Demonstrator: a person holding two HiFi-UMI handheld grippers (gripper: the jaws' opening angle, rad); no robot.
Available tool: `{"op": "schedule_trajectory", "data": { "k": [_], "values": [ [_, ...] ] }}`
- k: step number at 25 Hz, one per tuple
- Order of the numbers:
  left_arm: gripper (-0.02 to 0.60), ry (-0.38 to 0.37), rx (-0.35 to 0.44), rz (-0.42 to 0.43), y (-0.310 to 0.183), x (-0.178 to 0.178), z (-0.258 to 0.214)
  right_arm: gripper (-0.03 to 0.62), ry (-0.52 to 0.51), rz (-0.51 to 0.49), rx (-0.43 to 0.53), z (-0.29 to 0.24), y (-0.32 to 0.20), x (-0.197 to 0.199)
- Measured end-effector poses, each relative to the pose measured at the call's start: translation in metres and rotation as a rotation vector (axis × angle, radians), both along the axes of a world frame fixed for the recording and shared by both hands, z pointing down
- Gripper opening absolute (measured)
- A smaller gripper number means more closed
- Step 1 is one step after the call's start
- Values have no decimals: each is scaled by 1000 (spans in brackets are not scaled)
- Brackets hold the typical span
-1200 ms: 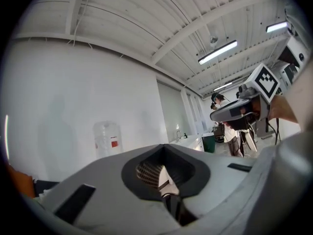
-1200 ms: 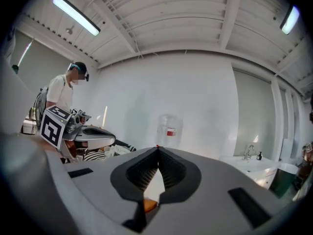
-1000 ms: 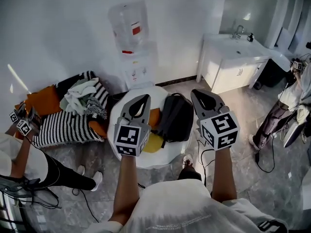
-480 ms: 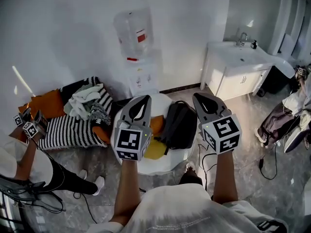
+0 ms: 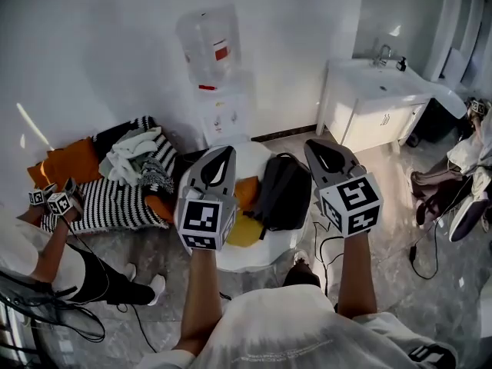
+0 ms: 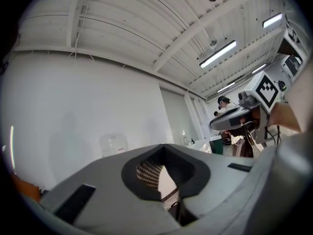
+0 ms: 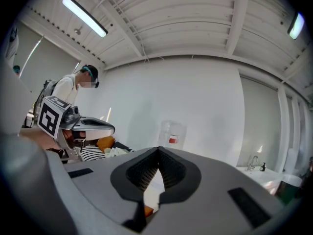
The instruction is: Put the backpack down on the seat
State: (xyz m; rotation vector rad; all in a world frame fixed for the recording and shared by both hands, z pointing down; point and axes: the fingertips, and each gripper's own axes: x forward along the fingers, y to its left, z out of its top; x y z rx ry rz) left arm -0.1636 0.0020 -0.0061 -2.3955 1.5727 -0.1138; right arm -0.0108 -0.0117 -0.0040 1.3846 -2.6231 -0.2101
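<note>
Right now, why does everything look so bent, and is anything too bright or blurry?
Head view: wide lens bows the wall and sink cabinet; the backpack on the white seat is sharp, evenly lit. Left gripper view: dark corners, curved beams, a glaring ceiling lamp. Right gripper view: same bending; the right gripper fills the lower frame.

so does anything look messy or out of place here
Only a loose heap of clothes dumped untidily on the striped cushion by the wall. The backpack lies flat on the white seat; nothing odd there.
</note>
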Motion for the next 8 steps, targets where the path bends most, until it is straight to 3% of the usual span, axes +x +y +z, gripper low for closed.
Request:
{"op": "schedule_trajectory", "data": {
  "k": [8],
  "values": [
    [-5,2,-8,-5,-1,-1,13,0,5,-13,-12,16,0,-5]
  ]
}}
